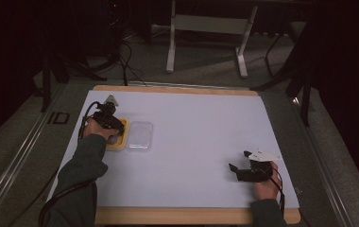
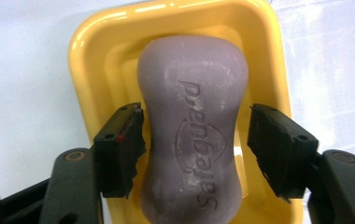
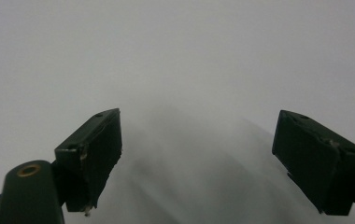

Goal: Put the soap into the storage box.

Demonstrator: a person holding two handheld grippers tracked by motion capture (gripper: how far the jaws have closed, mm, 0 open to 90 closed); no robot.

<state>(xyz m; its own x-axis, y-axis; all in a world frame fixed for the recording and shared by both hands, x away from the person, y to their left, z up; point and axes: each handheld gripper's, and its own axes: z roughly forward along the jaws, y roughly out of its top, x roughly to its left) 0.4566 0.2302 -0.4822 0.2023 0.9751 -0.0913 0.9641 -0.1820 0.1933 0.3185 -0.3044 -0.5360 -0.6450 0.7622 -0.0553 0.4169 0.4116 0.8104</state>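
Observation:
A purple bar of soap [image 2: 192, 130] with embossed lettering lies in a yellow dish [image 2: 91, 56] on the white mat. My left gripper [image 2: 196, 140] stands open over the dish, one jaw on each side of the soap's waist; a narrow gap shows at the right pad [image 2: 273, 144]. In the high view the left gripper [image 1: 114, 135] sits above the yellow dish [image 1: 122, 143] at the mat's left side. Near the front right edge my right gripper [image 1: 239, 159] rests open, pointing left, with nothing between its jaws. The right gripper [image 3: 194, 149] faces bare white mat.
A clear plastic lid or tray [image 1: 139, 135] lies right beside the yellow dish. The white mat [image 1: 192, 123] covers a wooden table top [image 1: 177, 215]. Table legs [image 1: 170, 47] and cables stand on the dark floor beyond the far edge.

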